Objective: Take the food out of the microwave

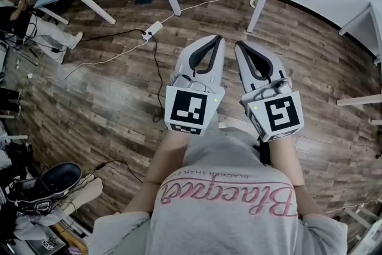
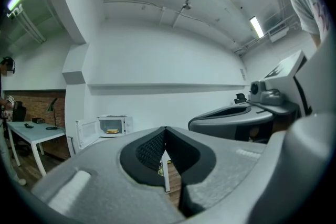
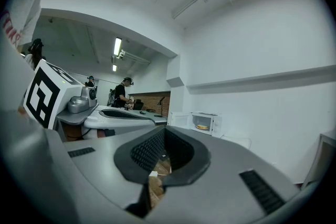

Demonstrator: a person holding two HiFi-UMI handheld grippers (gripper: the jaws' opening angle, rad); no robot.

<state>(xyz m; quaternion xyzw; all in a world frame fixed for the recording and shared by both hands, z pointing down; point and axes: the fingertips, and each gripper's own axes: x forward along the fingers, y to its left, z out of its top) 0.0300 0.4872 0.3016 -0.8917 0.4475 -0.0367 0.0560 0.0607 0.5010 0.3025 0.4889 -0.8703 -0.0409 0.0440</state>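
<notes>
Closed tongs (image 3: 163, 129) before distant open microwave (image 3: 208, 122)

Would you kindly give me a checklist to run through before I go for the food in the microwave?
1. Microwave door open: ok, swung out.
2. Food inside: ok, visible in the cavity.
3. Left hand-held gripper free: ok, jaws together, nothing between them.
4. Right hand-held gripper free: ok, jaws together, empty.
5. Microwave within reach: not ok, it stands far across the room.
6. Walking path safe: cannot tell; a power strip lies on the floor ahead.
</notes>
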